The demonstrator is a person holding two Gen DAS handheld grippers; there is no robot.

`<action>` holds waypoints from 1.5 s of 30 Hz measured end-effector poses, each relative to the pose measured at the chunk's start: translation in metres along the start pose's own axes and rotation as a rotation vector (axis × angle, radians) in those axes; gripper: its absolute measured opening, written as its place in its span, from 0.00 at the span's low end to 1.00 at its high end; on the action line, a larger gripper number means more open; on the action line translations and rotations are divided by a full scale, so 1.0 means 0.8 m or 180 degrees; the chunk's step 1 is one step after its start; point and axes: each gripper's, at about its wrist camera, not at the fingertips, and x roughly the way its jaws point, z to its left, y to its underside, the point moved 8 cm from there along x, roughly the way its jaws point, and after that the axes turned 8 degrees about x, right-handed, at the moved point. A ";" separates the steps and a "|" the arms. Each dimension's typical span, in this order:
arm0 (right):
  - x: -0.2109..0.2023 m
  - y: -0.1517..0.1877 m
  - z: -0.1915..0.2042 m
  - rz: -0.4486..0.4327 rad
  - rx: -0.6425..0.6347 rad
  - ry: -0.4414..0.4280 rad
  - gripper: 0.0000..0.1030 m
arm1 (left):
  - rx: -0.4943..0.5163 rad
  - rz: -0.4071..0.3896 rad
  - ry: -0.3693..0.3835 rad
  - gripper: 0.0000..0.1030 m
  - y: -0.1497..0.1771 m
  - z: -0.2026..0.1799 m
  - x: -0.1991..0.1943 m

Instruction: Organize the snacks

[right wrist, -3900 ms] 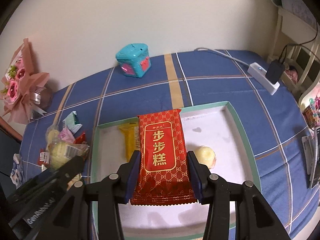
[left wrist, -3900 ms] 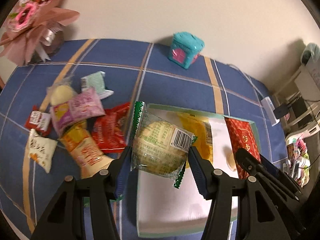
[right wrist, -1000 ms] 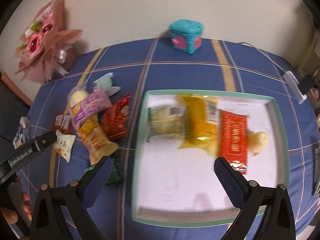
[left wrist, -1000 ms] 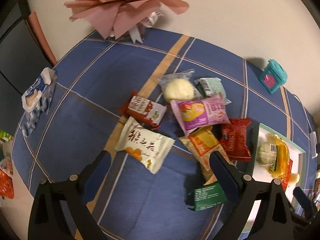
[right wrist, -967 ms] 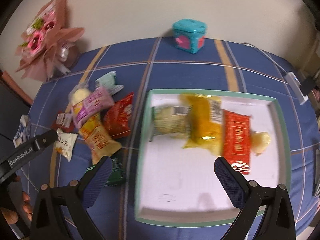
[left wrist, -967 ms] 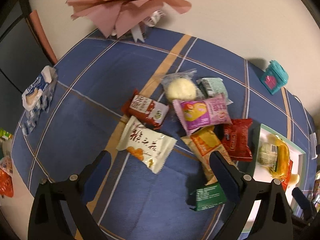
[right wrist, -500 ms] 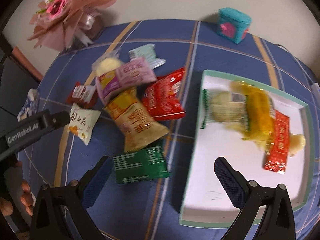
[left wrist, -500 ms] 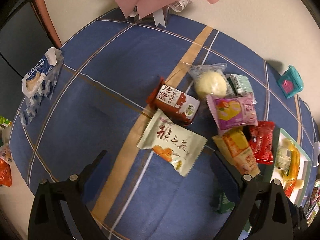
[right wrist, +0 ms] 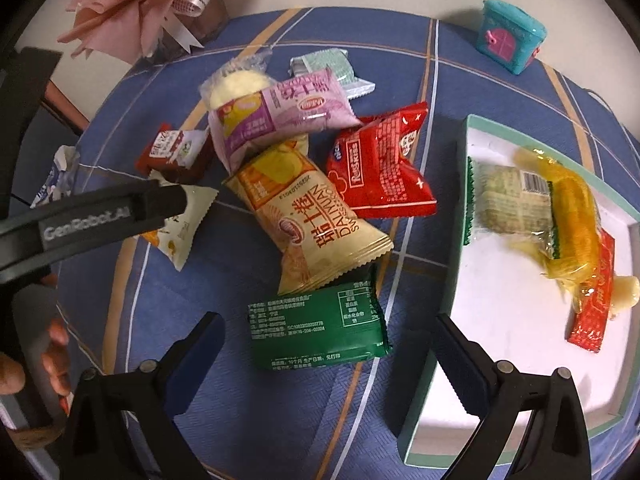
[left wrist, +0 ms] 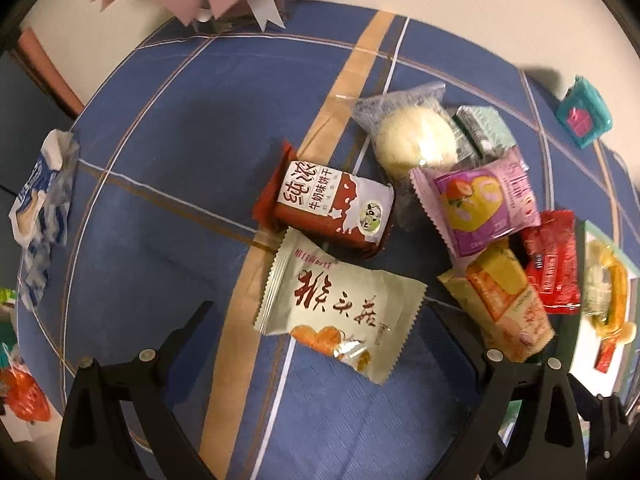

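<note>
My left gripper (left wrist: 320, 316) is open and hovers over a cream packet with orange pictures (left wrist: 340, 312). Beyond it lie a brown milk-biscuit packet (left wrist: 332, 204), a clear-wrapped bun (left wrist: 416, 144), a purple packet (left wrist: 480, 204), a yellow packet (left wrist: 504, 300) and a red packet (left wrist: 554, 260). My right gripper (right wrist: 326, 332) is open too, with a green packet (right wrist: 316, 328) lying between its fingers on the cloth. The white tray (right wrist: 500, 360) at the right holds a green-edged bun packet (right wrist: 508, 204), a yellow wrapped snack (right wrist: 572, 216) and a flat red packet (right wrist: 596, 300).
A pink bouquet (right wrist: 132, 0) stands at the table's far left and a teal box (right wrist: 512, 36) at the back right. A blue-and-white packet (left wrist: 40, 196) lies at the left edge. A hand (right wrist: 52, 352) and the left gripper's finger (right wrist: 120, 208) cross the right wrist view's left side.
Both grippers let go of the packets they held over the tray; these now lie in it. Both have since swung left and come closer over the loose pile.
</note>
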 end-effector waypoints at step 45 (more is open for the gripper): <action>-0.040 -0.002 0.000 -0.0090 -0.0057 -0.0154 0.66 | -0.0166 -0.0338 0.0101 0.57 0.025 -0.024 -0.067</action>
